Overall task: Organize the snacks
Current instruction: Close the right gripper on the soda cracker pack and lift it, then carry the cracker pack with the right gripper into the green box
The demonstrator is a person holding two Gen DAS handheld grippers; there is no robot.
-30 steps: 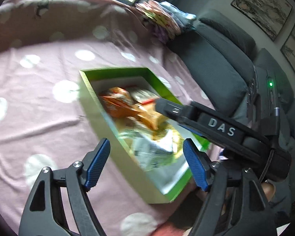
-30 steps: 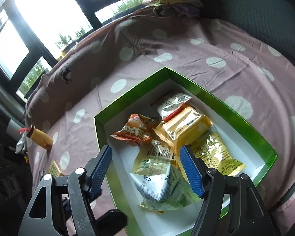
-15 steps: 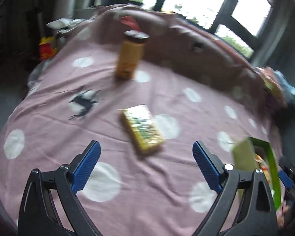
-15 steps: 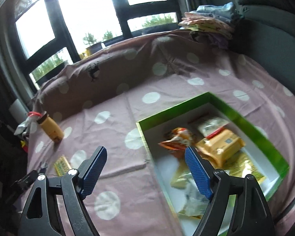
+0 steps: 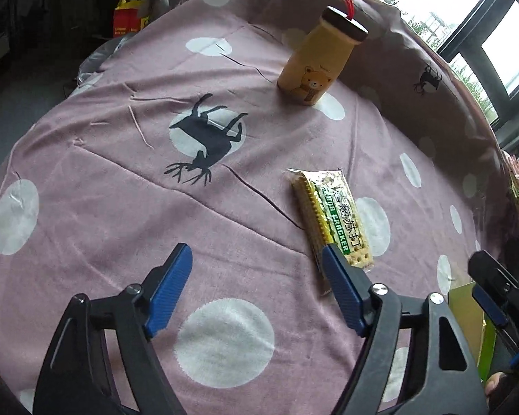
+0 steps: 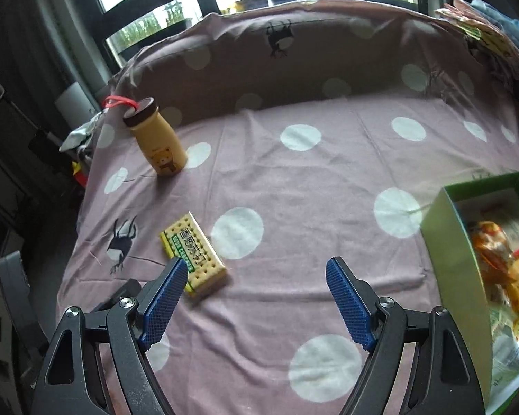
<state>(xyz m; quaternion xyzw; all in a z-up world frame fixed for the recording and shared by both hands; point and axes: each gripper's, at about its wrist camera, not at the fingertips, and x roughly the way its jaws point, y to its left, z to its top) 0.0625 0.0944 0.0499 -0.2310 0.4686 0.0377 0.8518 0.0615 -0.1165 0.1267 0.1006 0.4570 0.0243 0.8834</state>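
While flat on the cloth (image 5: 86,180), cracker pack (image 5: 332,219) lengthwise away from closing, empty left claw (image 5: 257,288).

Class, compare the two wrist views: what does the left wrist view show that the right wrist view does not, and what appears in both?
Only the left: a red and yellow carton beyond the table, and the right tongs. Only the right: orange and yellow snack packets inside the green cardboard box. Both: the yellow and green cracker packet lying flat, the yellow bear-printed bottle and the mauve polka-dot tablecloth.
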